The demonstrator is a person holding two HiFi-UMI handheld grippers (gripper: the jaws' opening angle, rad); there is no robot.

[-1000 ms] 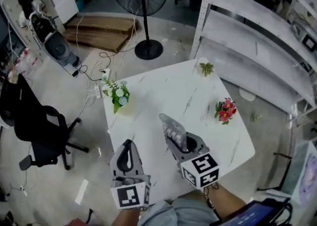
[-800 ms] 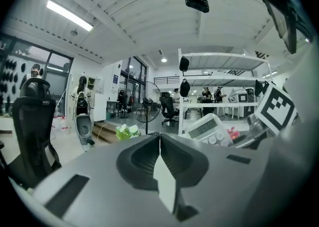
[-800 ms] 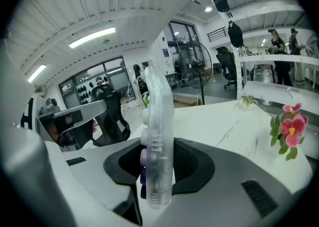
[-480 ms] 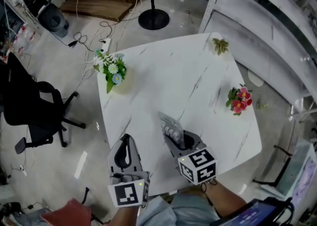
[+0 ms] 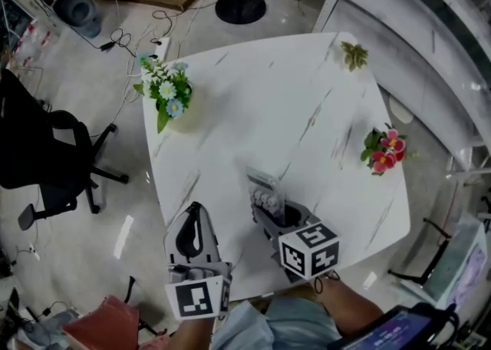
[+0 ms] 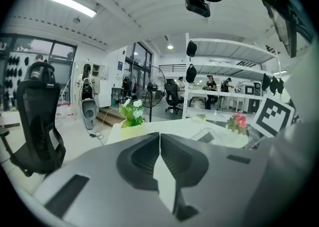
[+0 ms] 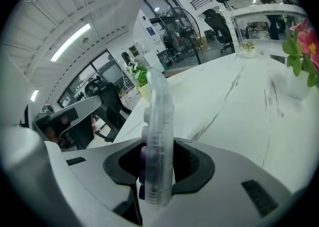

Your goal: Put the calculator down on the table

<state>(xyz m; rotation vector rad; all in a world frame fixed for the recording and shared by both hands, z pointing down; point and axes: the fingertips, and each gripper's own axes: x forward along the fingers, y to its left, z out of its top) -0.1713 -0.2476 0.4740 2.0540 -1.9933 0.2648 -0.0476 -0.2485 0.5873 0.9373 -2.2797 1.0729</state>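
Observation:
The calculator (image 5: 265, 191) is a clear, thin slab with rounded keys. It stands on edge in my right gripper (image 5: 275, 210), which is shut on its lower end above the white marble table (image 5: 253, 110). In the right gripper view the calculator (image 7: 157, 136) rises straight up from between the jaws, its keys facing left. My left gripper (image 5: 193, 222) hangs over the table's near left edge, shut with nothing in it. The left gripper view shows its jaws meeting at a thin seam, with my left gripper (image 6: 159, 139) pointed across the table.
On the table stand a white-and-blue flower pot (image 5: 163, 91) at the far left, a red flower pot (image 5: 386, 149) at the right and a small green plant (image 5: 354, 54) at the far corner. A black office chair (image 5: 46, 164) stands left, and a white shelf rack (image 5: 430, 41) right.
Both grippers have sunk toward the table, the right one carrying the calculator. The head view has tipped downward, so the table fills more of it.

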